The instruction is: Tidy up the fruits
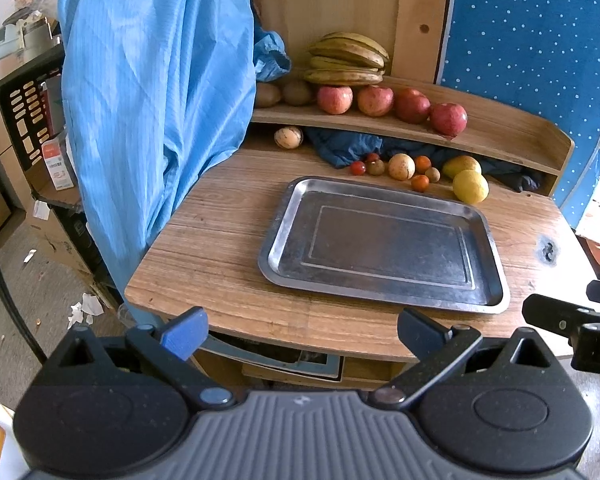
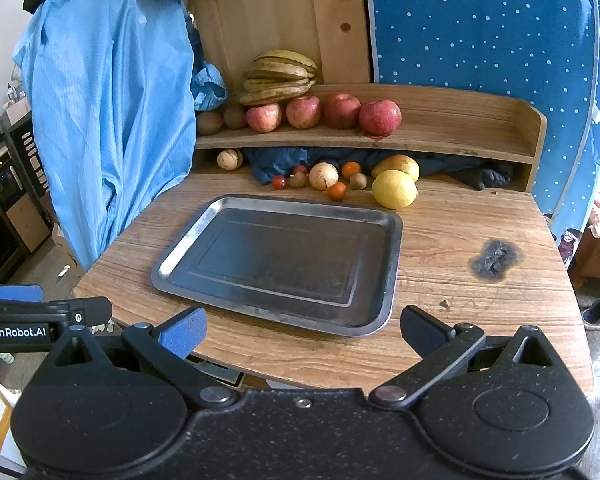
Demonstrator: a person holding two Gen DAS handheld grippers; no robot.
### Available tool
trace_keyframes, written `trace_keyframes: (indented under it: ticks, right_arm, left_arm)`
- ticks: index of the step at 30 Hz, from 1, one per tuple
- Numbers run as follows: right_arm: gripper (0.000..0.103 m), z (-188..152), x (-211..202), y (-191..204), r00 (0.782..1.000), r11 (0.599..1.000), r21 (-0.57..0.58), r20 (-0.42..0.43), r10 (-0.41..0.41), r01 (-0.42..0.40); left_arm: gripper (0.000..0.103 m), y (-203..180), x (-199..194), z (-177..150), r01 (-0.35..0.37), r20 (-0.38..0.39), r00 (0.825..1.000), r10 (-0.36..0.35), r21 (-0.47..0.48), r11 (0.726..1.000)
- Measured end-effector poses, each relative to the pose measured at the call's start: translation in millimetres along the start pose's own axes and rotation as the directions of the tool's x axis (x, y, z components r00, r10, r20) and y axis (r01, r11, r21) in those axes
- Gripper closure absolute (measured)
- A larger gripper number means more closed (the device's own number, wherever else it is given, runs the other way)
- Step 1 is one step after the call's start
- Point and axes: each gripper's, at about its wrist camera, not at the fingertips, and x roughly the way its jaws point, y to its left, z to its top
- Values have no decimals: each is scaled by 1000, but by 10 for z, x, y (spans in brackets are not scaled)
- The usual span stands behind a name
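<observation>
Nothing looks sorted yet: the metal tray (image 2: 276,256) sits bare mid-table; small fruits (image 2: 324,178) cluster along the table's back edge; left gripper (image 1: 300,334) and right gripper (image 2: 302,332) hover wide-jawed, empty, at the front edge.

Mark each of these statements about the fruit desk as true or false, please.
1. The metal tray holds no fruit. True.
2. Four red apples sit on the upper shelf. True.
3. The bananas lie on the tray. False: they rest on the shelf, behind the apples.
4. The right gripper is shut on the lemon. False: its jaws are open and empty; the lemon lies on the desk beyond the tray.
5. The left gripper is open. True.
</observation>
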Motion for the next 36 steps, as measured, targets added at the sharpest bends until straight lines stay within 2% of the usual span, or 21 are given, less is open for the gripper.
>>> trace_keyframes:
  ticks: [13,28,36]
  right_arm:
    - [0,41,95,-65,1000,1000,-5,-10,13,-13]
    - [0,192,230,-344,998,998,-11,8,67,-67]
    - [0,240,259,-469,999,999,10,5,35,-35]
  left_arm:
    - [0,-79,81,31,-15,-15,1000,15,2,1000]
    - [0,-359,160,146,-79,-24,997,79,3,997]
    - [0,-433,262,308,-64,-36,997,64,23,998]
